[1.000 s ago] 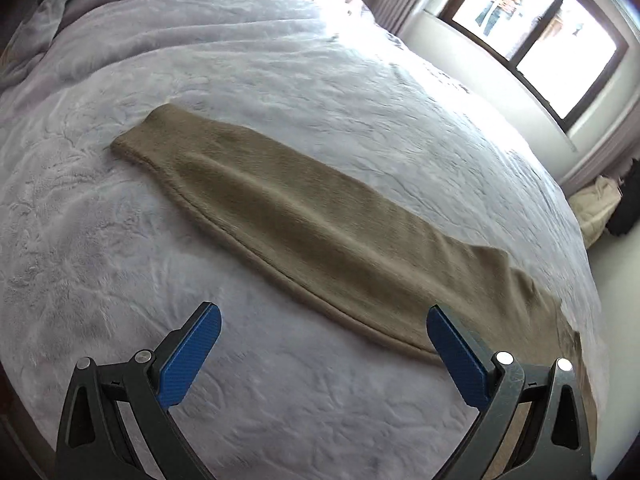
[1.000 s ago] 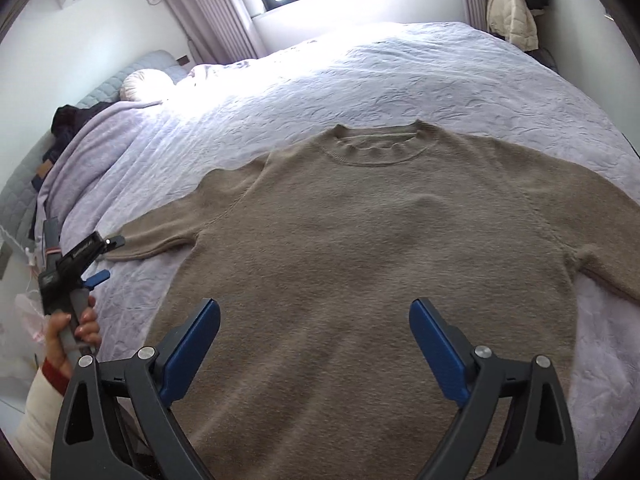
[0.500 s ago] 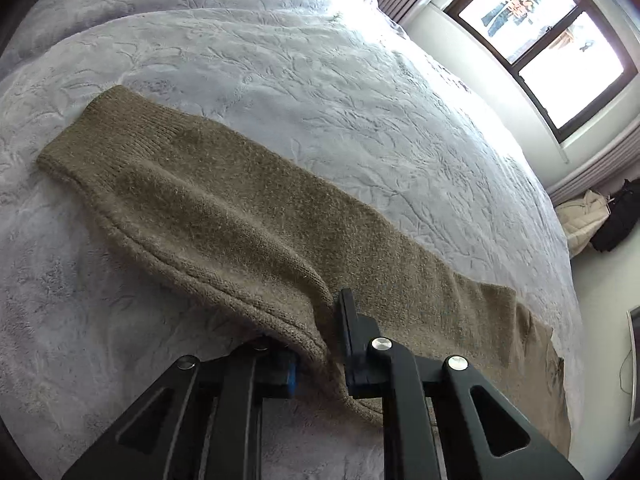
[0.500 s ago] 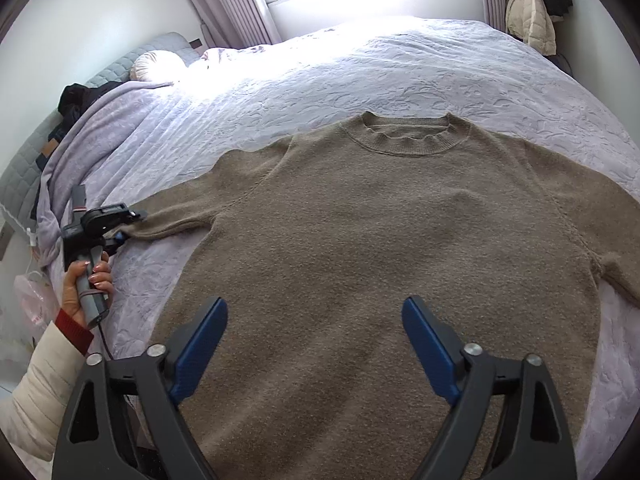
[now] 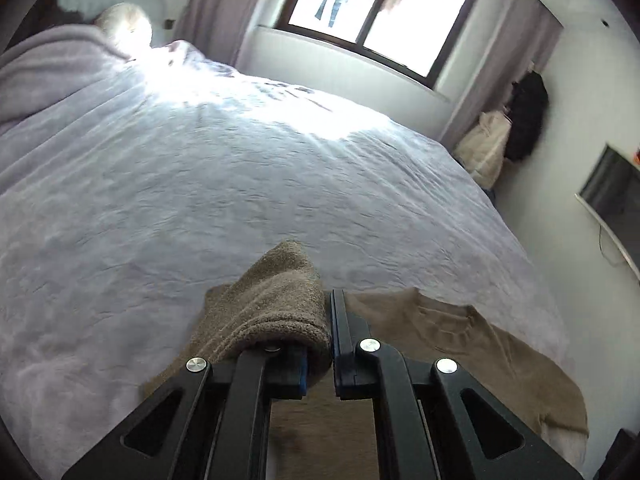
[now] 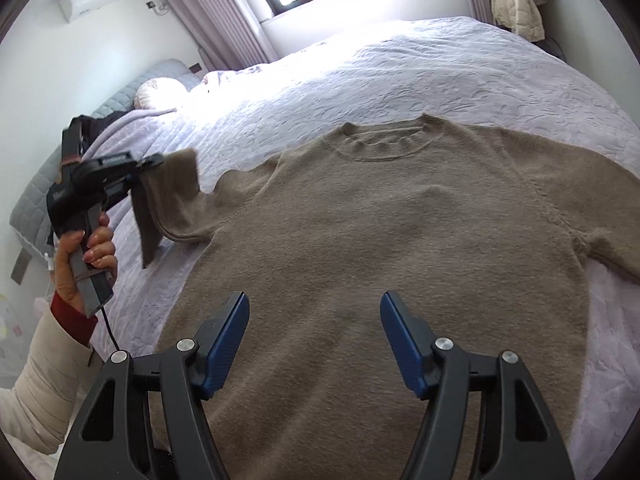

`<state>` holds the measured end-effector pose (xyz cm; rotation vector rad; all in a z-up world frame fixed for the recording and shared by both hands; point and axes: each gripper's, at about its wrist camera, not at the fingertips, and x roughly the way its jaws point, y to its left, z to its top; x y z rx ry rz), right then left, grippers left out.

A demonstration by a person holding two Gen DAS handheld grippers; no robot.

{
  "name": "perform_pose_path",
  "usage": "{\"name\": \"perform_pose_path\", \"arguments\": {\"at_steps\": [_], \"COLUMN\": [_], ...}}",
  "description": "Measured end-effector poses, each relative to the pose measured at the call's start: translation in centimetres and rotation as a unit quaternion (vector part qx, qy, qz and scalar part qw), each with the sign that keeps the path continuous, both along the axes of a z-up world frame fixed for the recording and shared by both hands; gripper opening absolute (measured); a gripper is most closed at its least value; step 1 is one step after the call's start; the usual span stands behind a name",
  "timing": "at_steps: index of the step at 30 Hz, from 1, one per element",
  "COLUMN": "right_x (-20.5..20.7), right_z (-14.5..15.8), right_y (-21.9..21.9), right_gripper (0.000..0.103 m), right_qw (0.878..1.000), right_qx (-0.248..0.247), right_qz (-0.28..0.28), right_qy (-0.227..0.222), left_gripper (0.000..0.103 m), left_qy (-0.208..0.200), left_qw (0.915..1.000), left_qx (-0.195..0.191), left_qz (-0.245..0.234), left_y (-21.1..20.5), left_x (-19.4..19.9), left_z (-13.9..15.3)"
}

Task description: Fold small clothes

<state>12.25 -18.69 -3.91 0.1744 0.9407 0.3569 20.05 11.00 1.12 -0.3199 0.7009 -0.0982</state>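
Sweater (image 6: 384, 248) flat on bed (image 6: 460, 68), collar toward window. Left claw (image 5: 330, 328) clamped on sleeve (image 6: 168, 200), raised beside sweater body. Right claw (image 6: 314, 336) wide, empty. First fold begun; remaining folds pending.

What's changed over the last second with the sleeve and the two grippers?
The left gripper closed on the sweater's sleeve and lifted it off the bedspread, swinging it toward the sweater body. The right gripper stayed open, hovering over the lower body. The rest of the sweater still lies flat.
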Motion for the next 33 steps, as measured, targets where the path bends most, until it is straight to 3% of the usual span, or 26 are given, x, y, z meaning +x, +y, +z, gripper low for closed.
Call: {"name": "perform_pose_path", "arguments": {"at_steps": [5, 8, 10, 13, 15, 16, 19, 22, 25, 28, 30, 33], "right_x": [-0.4, -0.4, -0.6, -0.6, -0.3, -0.2, 0.6, 1.6, 3.0, 4.6, 5.4, 6.0], "right_z": [0.5, 0.4, 0.1, -0.4, -0.6, -0.7, -0.5, 0.6, 2.0, 2.3, 1.7, -0.5], "right_y": [-4.1, -6.5, -7.8, -9.2, -9.8, -10.1, -9.8, -7.8, -4.1, 1.1, 5.3, 11.8], "right_gripper": [0.072, 0.072, 0.072, 0.072, 0.072, 0.072, 0.073, 0.073, 0.073, 0.073, 0.073, 0.073], "right_qw": [0.999, 0.998, 0.997, 0.996, 0.995, 0.994, 0.994, 0.995, 0.993, 0.986, 0.974, 0.941], "right_qx": [-0.009, -0.004, -0.005, -0.011, -0.014, -0.014, -0.029, -0.062, -0.113, -0.157, -0.198, -0.276], "right_qz": [-0.046, -0.068, -0.08, -0.093, -0.103, -0.107, -0.108, -0.08, -0.032, 0.04, 0.094, 0.174], "right_qy": [-0.014, -0.01, -0.006, 0.003, 0.011, 0.013, 0.015, 0.001, -0.024, -0.042, -0.055, -0.088], "left_gripper": [0.009, 0.009, 0.016, 0.047, 0.083, 0.087, 0.087, 0.087, 0.087, 0.087, 0.087, 0.087], "left_qy": [0.035, 0.069, 0.097, 0.095, 0.084, 0.078, 0.071, 0.063, 0.063, 0.077, 0.094, 0.138], "left_qw": [0.9919, 0.9771, 0.9662, 0.9611, 0.9615, 0.9621, 0.9635, 0.9744, 0.9837, 0.9869, 0.9862, 0.9842], "left_qx": [0.07, 0.146, 0.188, 0.215, 0.215, 0.214, 0.212, 0.182, 0.153, 0.141, 0.136, 0.104], "left_qz": [-0.1, -0.138, -0.148, -0.146, -0.149, -0.149, -0.147, -0.116, -0.069, -0.018, 0.013, 0.041], "left_y": [-12.8, -18.9, -20.8, -20.6, -20.5, -20.2, -18.7, -15.1, -10.5, -5.8, -3.3, -0.3], "left_x": [1.2, 0.6, 0.2, -0.8, -1.7, -2.1, -3.3, -5.0, -6.7, -8.1, -8.6, -8.7], "left_z": [-2.4, -6.0, -8.5, -9.6, -8.7, -8.1, -6.5, -5.3, -5.0, -5.9, -7.1, -9.6]}}
